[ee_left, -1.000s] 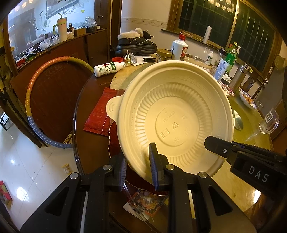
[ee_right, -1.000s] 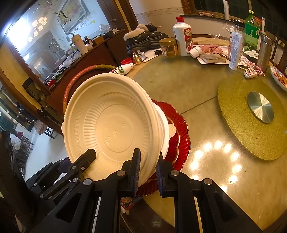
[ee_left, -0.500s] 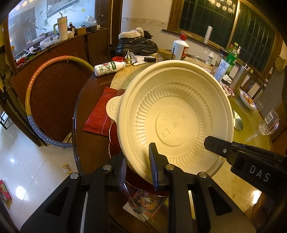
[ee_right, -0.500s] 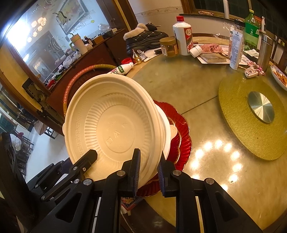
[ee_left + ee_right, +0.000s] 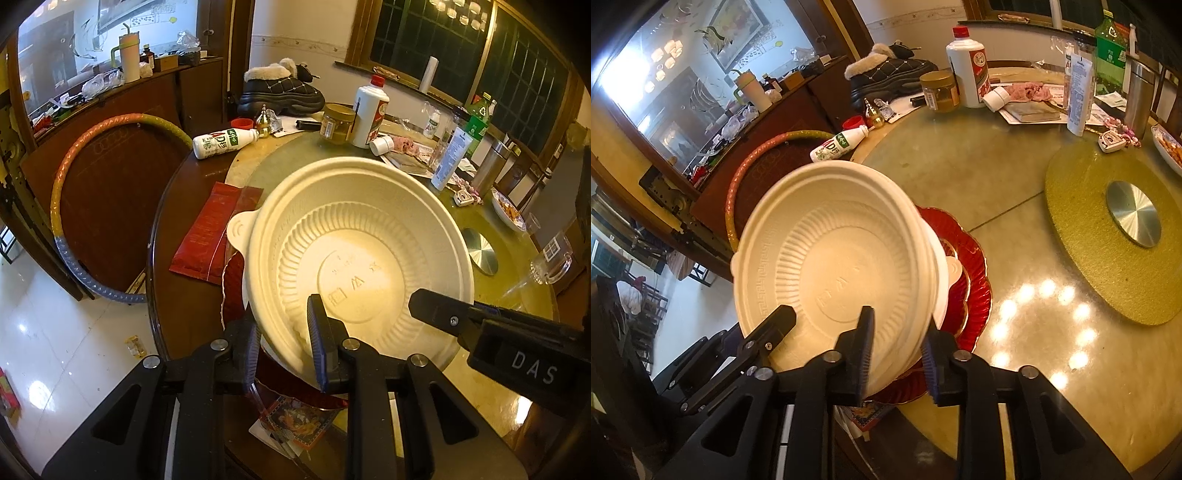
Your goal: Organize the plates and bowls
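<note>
The cream bowl (image 5: pixel 354 258) is held tilted at frame centre, above the red plate (image 5: pixel 971 280). Its near rim is clamped between the fingers of the left gripper (image 5: pixel 284 350) and of the right gripper (image 5: pixel 897 358).

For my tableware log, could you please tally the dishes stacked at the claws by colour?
cream ribbed disposable bowl: 1
white tabbed dish beneath it: 1
red scalloped gold-rimmed plate at the bottom: 1
Total: 3
</note>
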A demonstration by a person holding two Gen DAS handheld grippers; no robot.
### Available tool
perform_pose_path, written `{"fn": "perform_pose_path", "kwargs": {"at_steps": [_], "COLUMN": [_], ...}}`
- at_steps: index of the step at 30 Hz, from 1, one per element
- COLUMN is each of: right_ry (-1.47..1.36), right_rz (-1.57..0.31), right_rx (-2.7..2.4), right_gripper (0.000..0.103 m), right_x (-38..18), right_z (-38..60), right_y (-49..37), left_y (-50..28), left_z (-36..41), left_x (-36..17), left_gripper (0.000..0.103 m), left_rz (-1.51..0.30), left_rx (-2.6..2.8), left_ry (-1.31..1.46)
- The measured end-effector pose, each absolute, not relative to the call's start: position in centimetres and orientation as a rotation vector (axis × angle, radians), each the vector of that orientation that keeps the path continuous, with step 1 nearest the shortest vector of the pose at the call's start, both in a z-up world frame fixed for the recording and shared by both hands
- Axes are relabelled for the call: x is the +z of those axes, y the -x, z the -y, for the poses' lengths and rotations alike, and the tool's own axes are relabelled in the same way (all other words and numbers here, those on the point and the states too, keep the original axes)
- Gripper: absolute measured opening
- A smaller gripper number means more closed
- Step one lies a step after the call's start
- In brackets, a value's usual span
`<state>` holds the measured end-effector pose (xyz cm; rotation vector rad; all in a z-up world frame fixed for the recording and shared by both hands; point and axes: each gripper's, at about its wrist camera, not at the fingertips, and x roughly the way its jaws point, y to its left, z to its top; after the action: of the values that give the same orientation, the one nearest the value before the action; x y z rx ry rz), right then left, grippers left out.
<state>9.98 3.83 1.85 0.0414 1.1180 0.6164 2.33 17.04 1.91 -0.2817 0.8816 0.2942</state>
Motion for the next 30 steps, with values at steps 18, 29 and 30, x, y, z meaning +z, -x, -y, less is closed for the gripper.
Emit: {"fn": "perform_pose_path", "kwargs": {"at_steps": [18,29,30], "right_ry": [-0.115,0.17,0.193], "right_rz": [-0.811,-0.673,-0.682], "right_rx": [0.663,0.7,0.696], "right_gripper": [0.08,0.092,0.092], "right_x": [5.2,2.2,1.6], "right_z": [0.3,5.5,5.8], "right_y": [-6.1,-0.3,-0.2], "left_y": [2.8,6.0,5.9], "left_z": [-15.6,-11.6,-11.4], "left_x": [4.1,1.9,1.8], "left_gripper": [0.082,0.103,0.103], "left_rz": [-0.615,-0.659,-0.669], "left_rx": [0.423,0.343,0.337], "left_ry": [0.25,0.213,0.211]}}
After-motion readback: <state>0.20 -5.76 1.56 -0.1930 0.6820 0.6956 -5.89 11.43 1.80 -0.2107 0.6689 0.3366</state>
